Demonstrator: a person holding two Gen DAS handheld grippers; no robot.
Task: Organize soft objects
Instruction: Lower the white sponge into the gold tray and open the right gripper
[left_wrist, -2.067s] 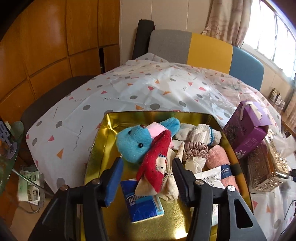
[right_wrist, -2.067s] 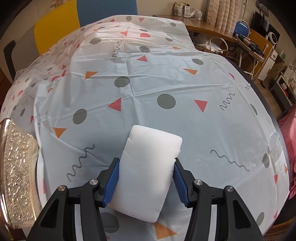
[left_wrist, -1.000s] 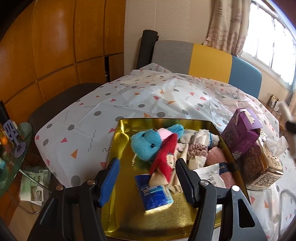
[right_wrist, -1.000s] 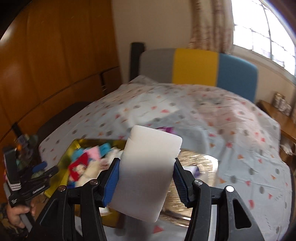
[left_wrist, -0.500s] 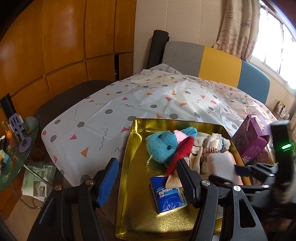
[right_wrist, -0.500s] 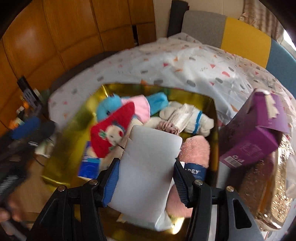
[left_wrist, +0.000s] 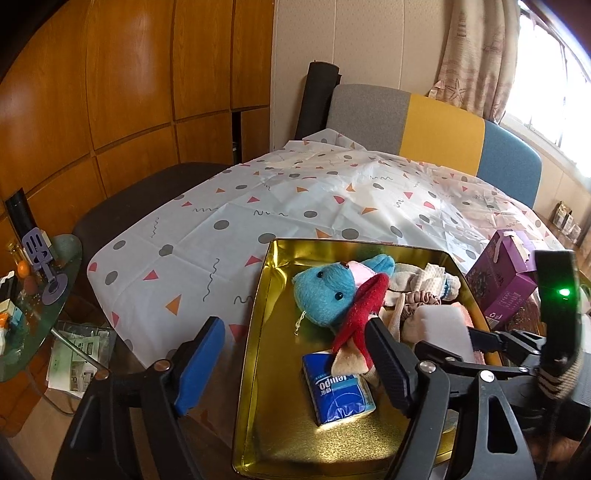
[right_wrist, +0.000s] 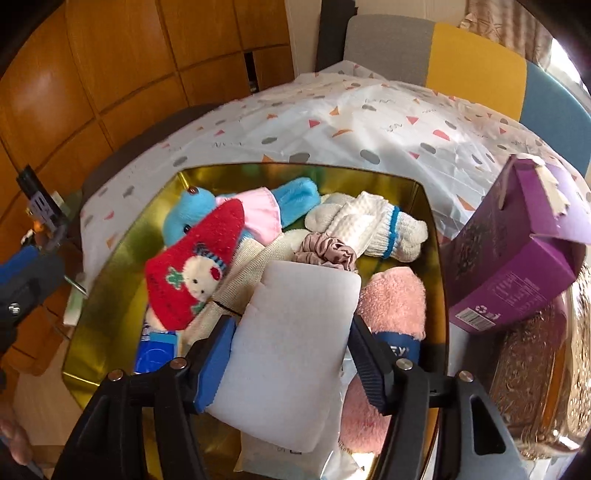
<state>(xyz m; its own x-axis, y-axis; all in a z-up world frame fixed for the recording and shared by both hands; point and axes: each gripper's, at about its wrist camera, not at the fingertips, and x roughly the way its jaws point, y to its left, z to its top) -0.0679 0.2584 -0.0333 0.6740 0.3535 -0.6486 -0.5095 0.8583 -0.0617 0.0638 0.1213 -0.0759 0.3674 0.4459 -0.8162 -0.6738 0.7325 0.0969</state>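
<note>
My right gripper (right_wrist: 291, 345) is shut on a white sponge block (right_wrist: 291, 339) and holds it just over the gold tray (right_wrist: 110, 258). The tray holds a blue plush bear (left_wrist: 321, 291), a red strawberry plush (right_wrist: 195, 273), white socks (right_wrist: 373, 229), a scrunchie (right_wrist: 328, 249), a pink towel (right_wrist: 395, 302) and a blue tissue pack (left_wrist: 338, 393). My left gripper (left_wrist: 295, 354) is open and empty at the tray's near left corner. The right gripper (left_wrist: 469, 343) with the sponge (left_wrist: 443, 325) also shows in the left wrist view.
A purple carton (right_wrist: 517, 251) leans beside the tray on the right, over an ornate gold tissue box (right_wrist: 535, 376). The patterned tablecloth (left_wrist: 295, 206) stretches beyond. A glass side table (left_wrist: 33, 288) stands off the left table edge. Chairs (left_wrist: 424, 125) line the far side.
My right gripper has carried the sponge from the bare tablecloth to over the tray and lowered it. My left gripper has drawn back and left from the tray.
</note>
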